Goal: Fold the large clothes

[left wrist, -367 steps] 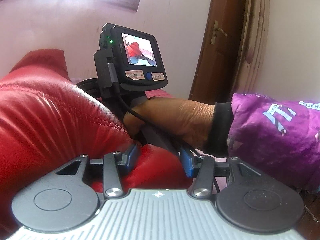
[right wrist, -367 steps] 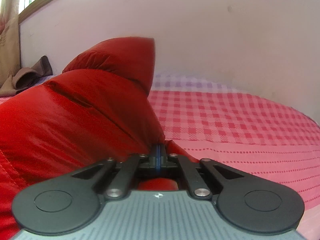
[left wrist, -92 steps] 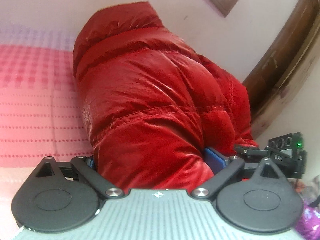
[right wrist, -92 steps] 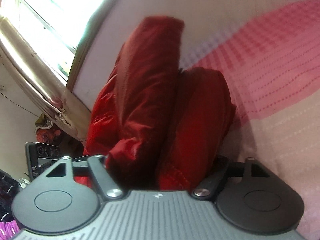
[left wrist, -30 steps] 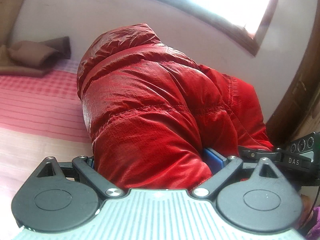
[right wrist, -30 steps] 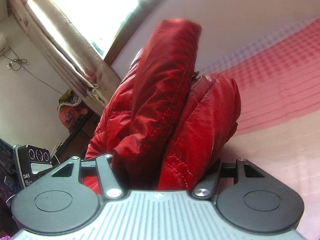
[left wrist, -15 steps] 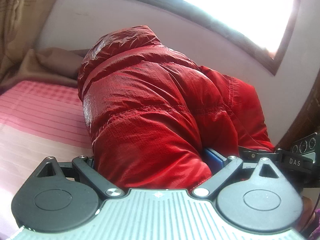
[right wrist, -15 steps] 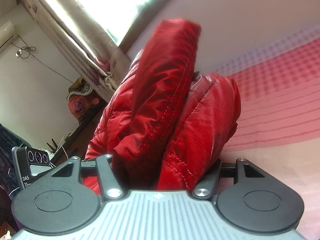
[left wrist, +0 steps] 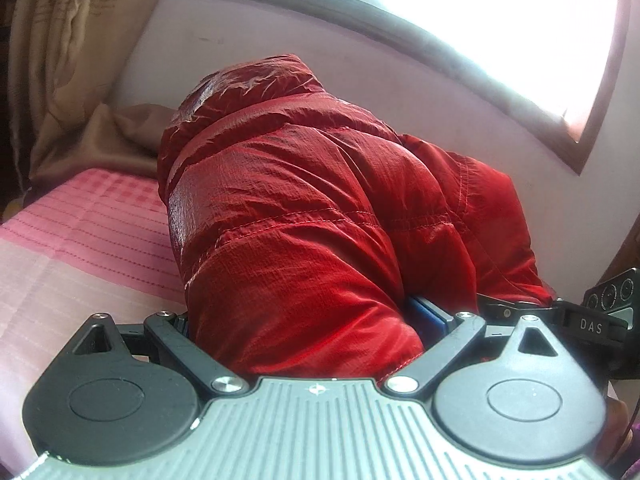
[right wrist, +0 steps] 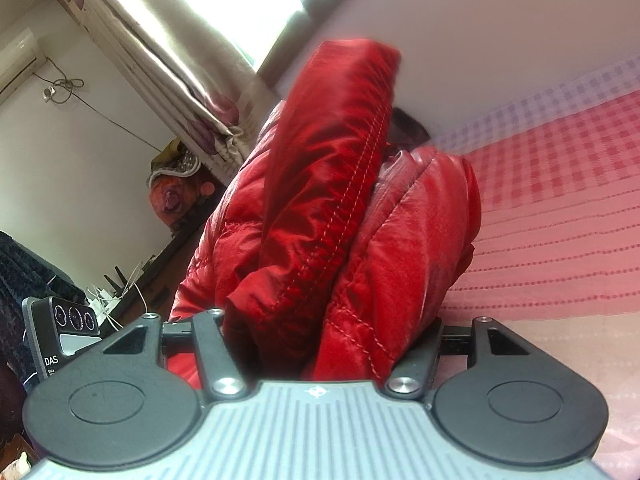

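Observation:
A folded red puffer jacket (left wrist: 304,216) fills the middle of the left wrist view and also shows in the right wrist view (right wrist: 332,208). It is a thick bundle held up above a pink checked bed sheet (left wrist: 80,232). My left gripper (left wrist: 308,320) is clamped wide around one end of the bundle, its blue pad (left wrist: 430,314) pressed to the fabric. My right gripper (right wrist: 320,332) is clamped around the other end, with several layers between its jaws. The fingertips are hidden in the fabric.
The bed sheet (right wrist: 560,208) runs off to the right in the right wrist view. A window and brown curtain (left wrist: 60,60) stand behind the bed. The other gripper's camera unit (left wrist: 600,312) is at the right; it also shows in the right wrist view (right wrist: 60,328). A wooden door frame is at the far right.
Both grippers have swung round with the jacket bundle still clamped. The window and curtain have come further into view. The grip on the jacket has not changed.

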`<action>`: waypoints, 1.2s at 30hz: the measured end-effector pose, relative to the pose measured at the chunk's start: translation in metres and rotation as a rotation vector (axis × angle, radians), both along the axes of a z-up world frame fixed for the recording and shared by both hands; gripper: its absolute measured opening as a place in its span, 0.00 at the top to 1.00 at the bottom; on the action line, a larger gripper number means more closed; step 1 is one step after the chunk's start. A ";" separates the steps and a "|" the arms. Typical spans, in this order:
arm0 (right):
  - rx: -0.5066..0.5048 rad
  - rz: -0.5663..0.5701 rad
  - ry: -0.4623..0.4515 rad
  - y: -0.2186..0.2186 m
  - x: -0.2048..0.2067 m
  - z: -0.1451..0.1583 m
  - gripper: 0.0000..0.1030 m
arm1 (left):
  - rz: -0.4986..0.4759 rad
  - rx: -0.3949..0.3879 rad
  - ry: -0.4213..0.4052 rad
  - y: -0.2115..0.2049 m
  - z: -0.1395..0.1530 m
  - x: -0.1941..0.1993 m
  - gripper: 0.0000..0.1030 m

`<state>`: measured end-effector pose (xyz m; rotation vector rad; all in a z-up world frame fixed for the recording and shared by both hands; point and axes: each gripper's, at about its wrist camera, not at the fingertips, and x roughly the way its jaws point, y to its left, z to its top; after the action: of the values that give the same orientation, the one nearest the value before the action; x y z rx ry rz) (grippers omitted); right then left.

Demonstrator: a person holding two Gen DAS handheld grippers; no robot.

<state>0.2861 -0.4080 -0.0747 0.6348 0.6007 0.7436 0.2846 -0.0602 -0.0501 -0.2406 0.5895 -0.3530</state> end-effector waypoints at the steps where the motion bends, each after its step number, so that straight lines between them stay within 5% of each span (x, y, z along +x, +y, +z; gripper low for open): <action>1: -0.001 0.002 0.001 0.001 0.001 -0.001 0.41 | 0.003 0.000 0.001 0.000 0.000 0.000 0.08; 36: -0.008 0.007 0.042 0.021 0.024 -0.024 0.42 | 0.021 0.026 0.036 -0.001 0.007 -0.009 0.07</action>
<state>0.3098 -0.3874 -0.0985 0.6427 0.6440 0.7354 0.2757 -0.0616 -0.0433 -0.2278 0.6262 -0.3211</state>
